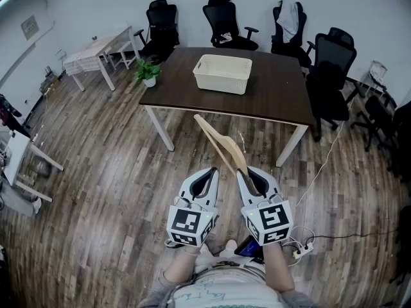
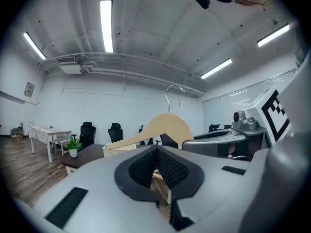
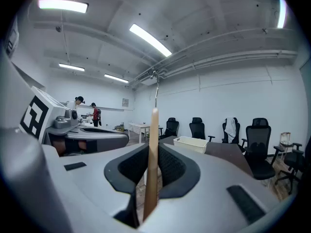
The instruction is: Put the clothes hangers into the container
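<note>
Dark table [image 1: 276, 88], white basket [image 1: 221, 82], small plant [image 1: 148, 71], perhaps potted

dark table [image 1: 282, 88], black chairs [image 1: 226, 21], wood floor [image 1: 109, 191]

Your hanger [image 1: 225, 147] is pale tan wood. Your left gripper [image 1: 210, 172] and right gripper [image 1: 248, 173] are light grey, with black dimpled pads [image 3: 172, 166] and cubes [image 1: 189, 224] patterned in black-and-white squares. The container [image 1: 222, 74] is cream with a fine lattice. The table [image 1: 270, 101] is dark brown on white legs, and the floor [image 1: 96, 185] is streaked grey-brown planks.
</note>
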